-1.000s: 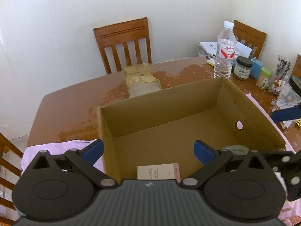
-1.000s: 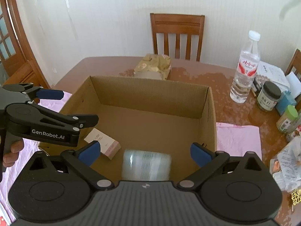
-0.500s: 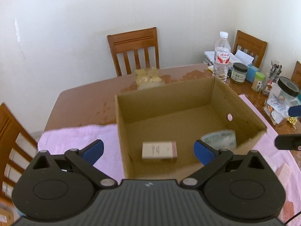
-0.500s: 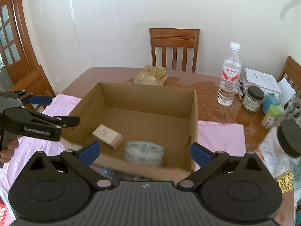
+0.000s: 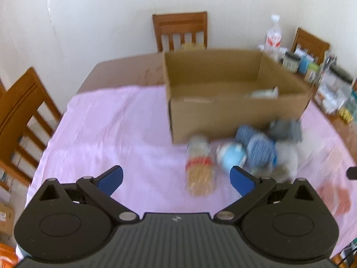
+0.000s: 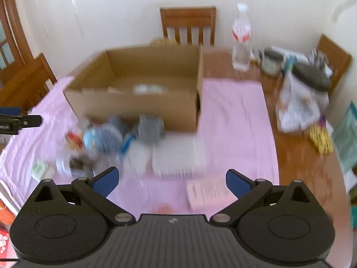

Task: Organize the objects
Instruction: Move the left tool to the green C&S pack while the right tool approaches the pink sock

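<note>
With both your left gripper (image 5: 176,176) and right gripper (image 6: 170,179) spread wide and empty, pick one item from the blurred pile (image 5: 243,151) just in front of the cardboard box (image 5: 234,116), such as the pink packet (image 6: 208,192), and centre it squarely between the fingers before closing.

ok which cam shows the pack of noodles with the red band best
The left wrist view. The noodle pack lies whole on the pink cloth between the open left tongs, blurred but with its red band visible. In the right wrist view only a small red and yellow smear shows at the pile's left edge.
</note>
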